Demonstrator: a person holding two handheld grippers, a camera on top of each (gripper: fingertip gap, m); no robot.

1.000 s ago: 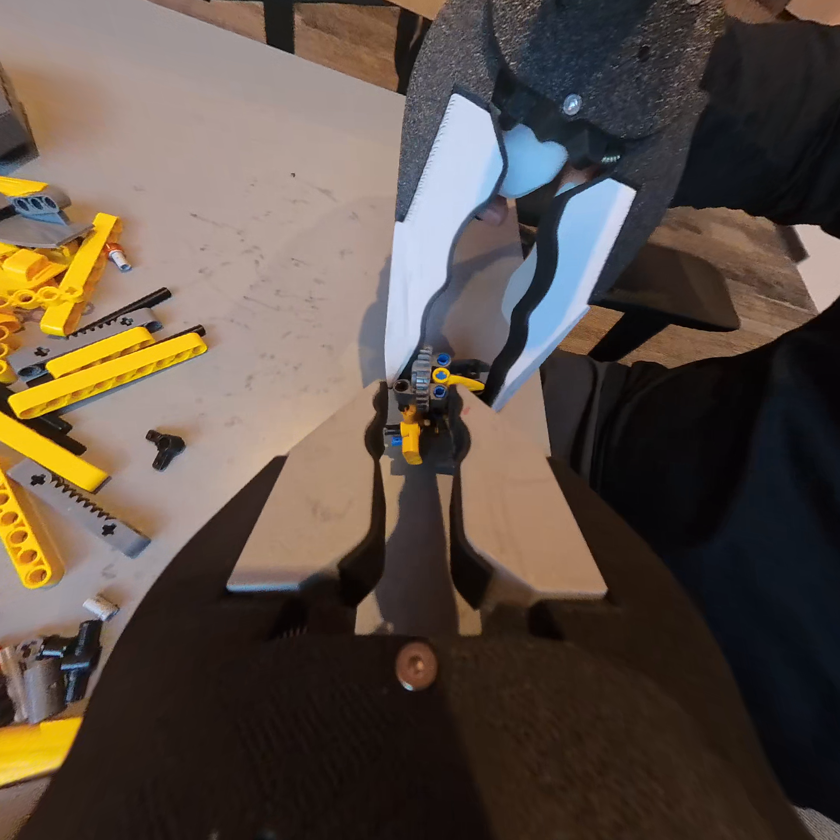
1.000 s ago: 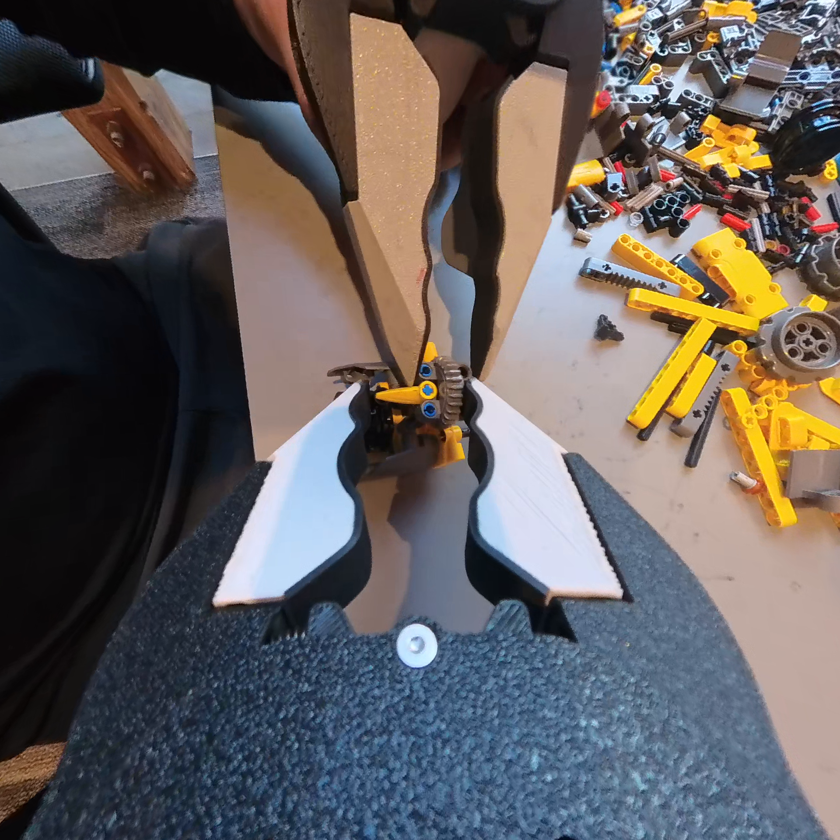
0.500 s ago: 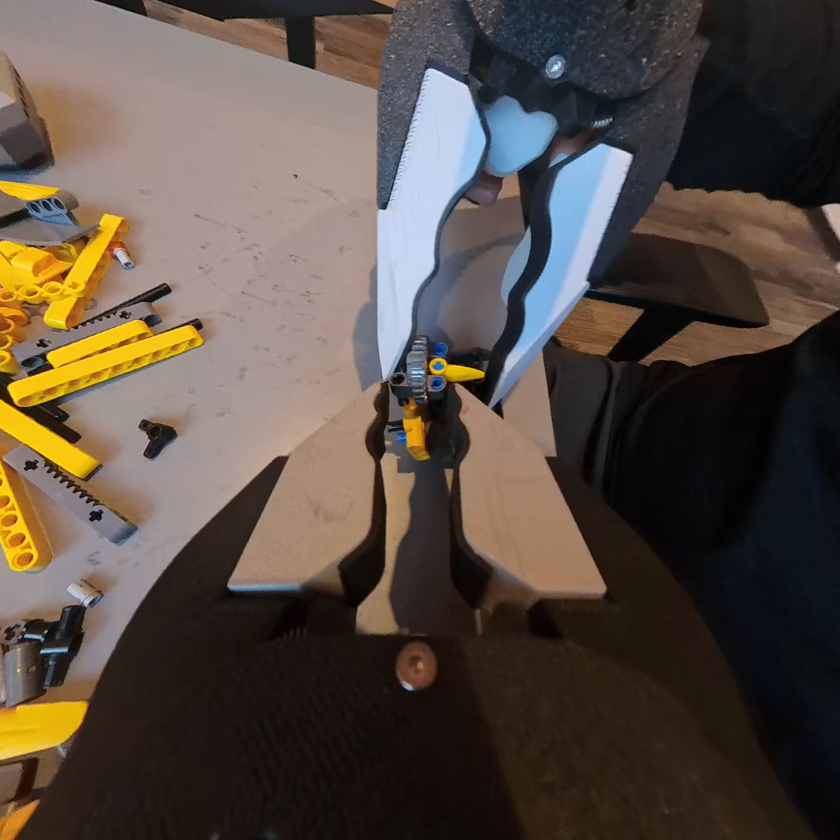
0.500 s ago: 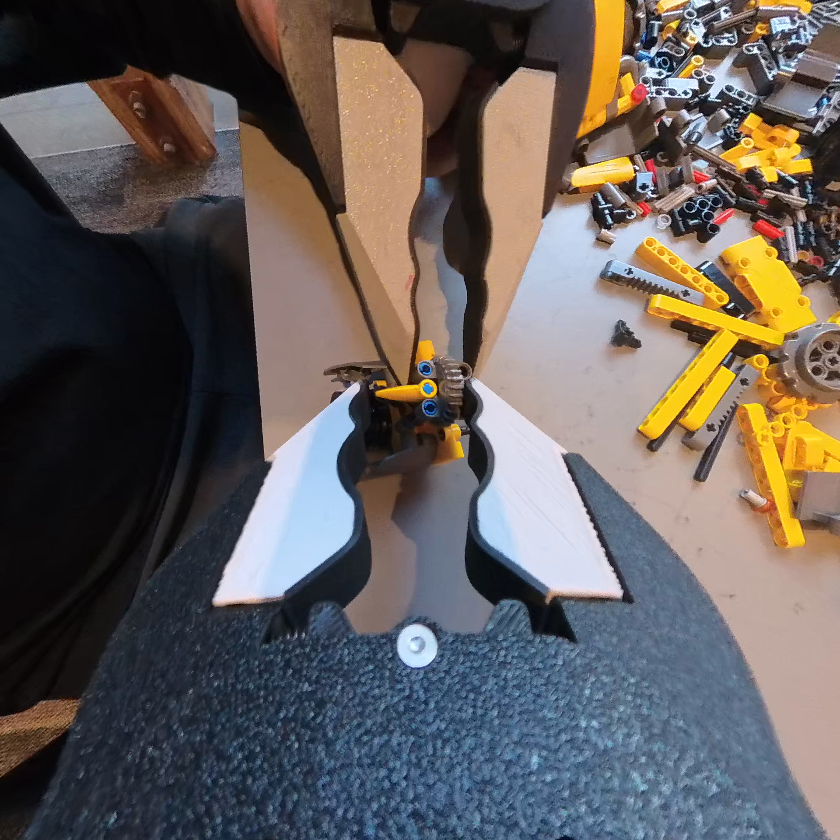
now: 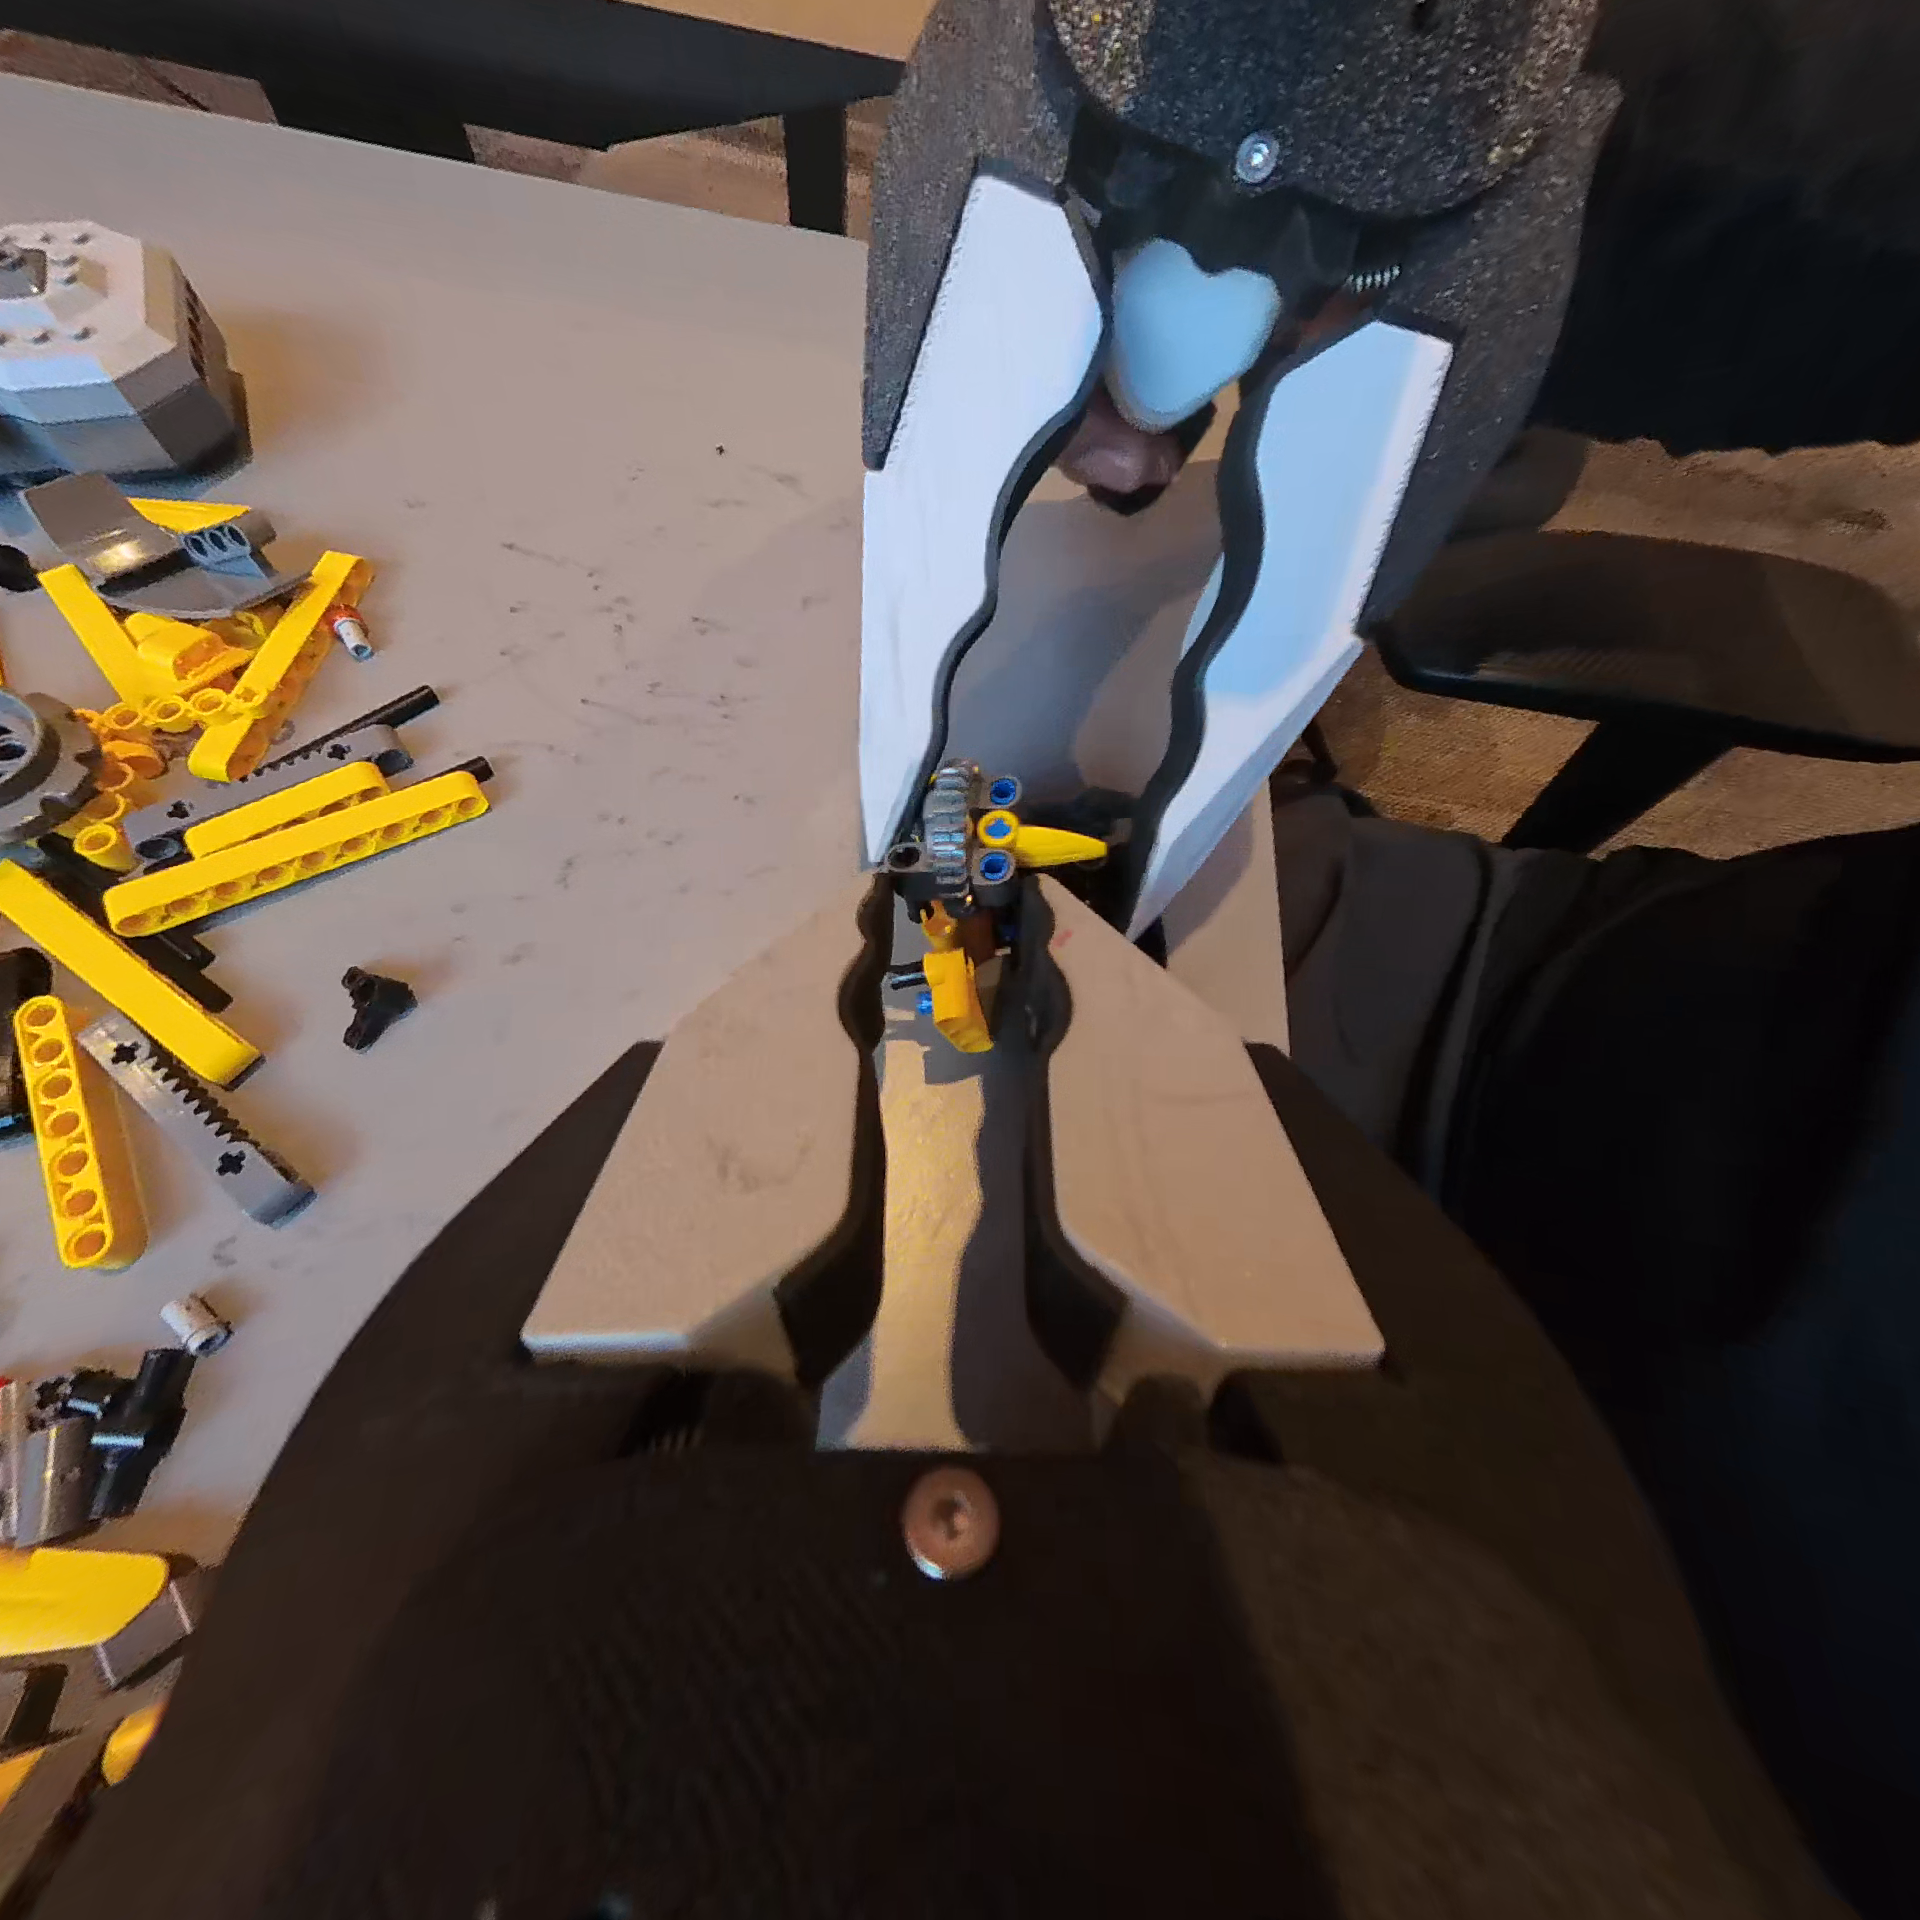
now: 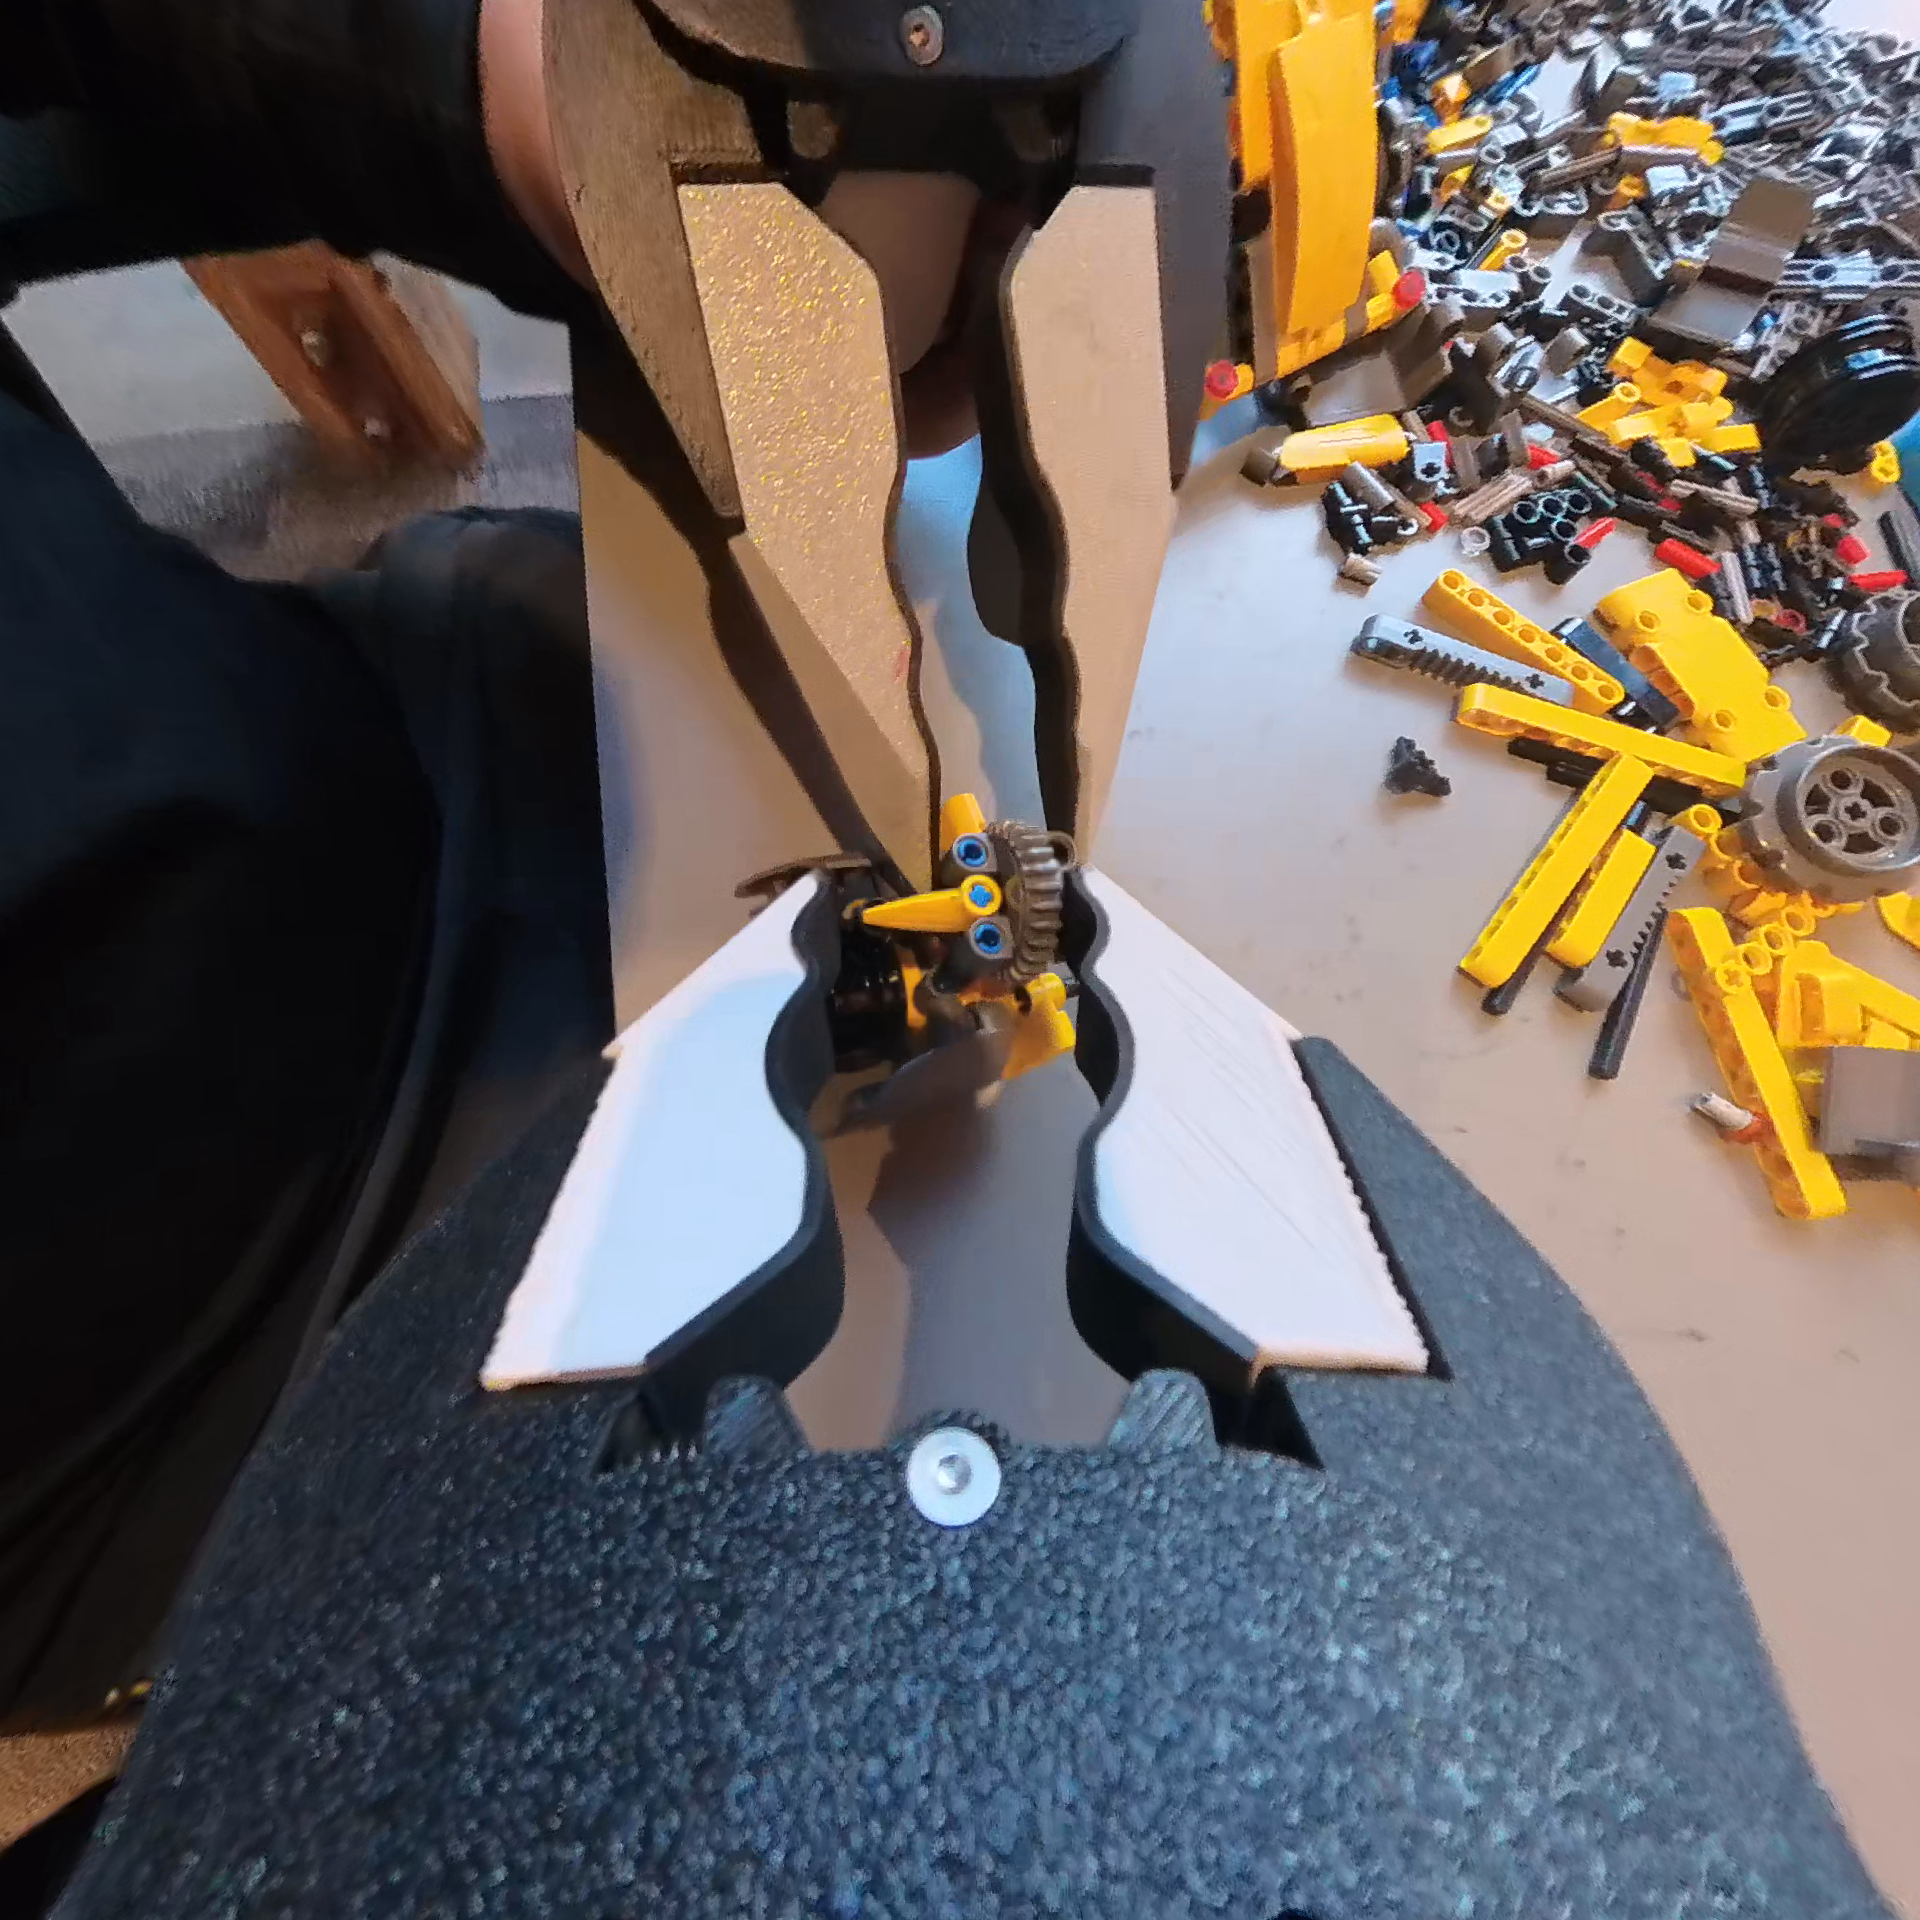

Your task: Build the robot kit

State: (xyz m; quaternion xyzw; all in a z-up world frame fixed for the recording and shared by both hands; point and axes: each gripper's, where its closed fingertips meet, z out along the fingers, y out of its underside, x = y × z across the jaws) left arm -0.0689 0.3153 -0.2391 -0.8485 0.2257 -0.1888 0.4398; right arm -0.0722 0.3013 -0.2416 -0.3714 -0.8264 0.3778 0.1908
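Two grippers over a scuffed pale table (image 5: 623, 499)

Left gripper (image 5: 951, 935) and right gripper (image 6: 951, 925) both clamp one small gear assembly (image 6: 982, 925); loose yellow beams (image 5: 296, 852) lie nearby, wood floor beyond.

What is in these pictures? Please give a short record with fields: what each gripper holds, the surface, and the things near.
left gripper: shut on the small assembly, at its lower end
right gripper: shut on the small assembly, from the opposite side
small assembly: yellow and black building-toy parts with a grey gear and blue pins
surface: pale table, assembly held above its edge
nearby: loose yellow beams, grey toothed rack, small black connector, grey wheel hub, large pile of mixed parts
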